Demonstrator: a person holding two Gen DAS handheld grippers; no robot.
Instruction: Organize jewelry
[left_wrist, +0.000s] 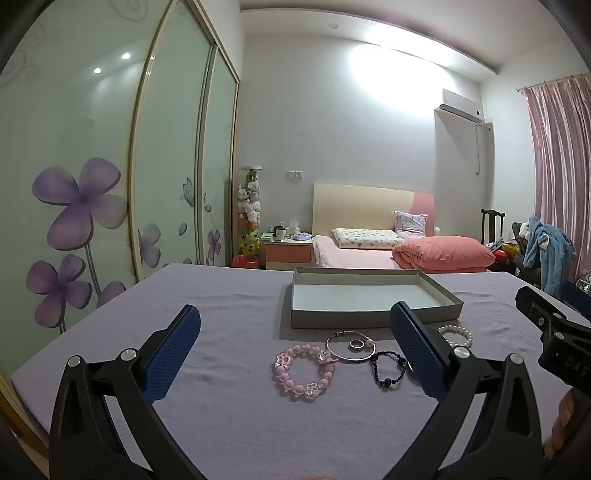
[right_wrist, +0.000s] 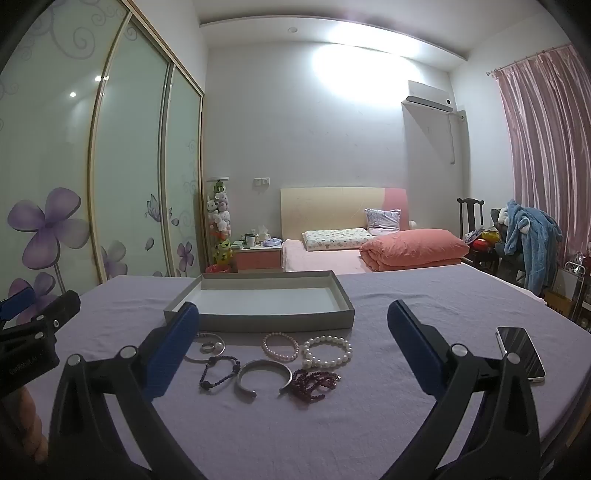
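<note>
A: Why's the box (right_wrist: 258, 310) at 12 o'clock, bracelets (right_wrist: 327, 352) bunched below?
B: Short carry into it, prob. Left gripper (left_wrist: 295, 350) & right gripper (right_wrist: 291, 347): both spread wide, nothing gripped.

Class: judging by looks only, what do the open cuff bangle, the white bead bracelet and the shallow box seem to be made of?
Open cuff bangle: probably silver-toned metal, with a smooth grey sheen. White bead bracelet: pearl-like beads, round and glossy; real or imitation, cannot tell. Shallow box: likely cardboard, with thin matte grey walls.

Matt cloth cover (right_wrist: 406, 424), glossy metal cuff (right_wrist: 264, 376)
</note>
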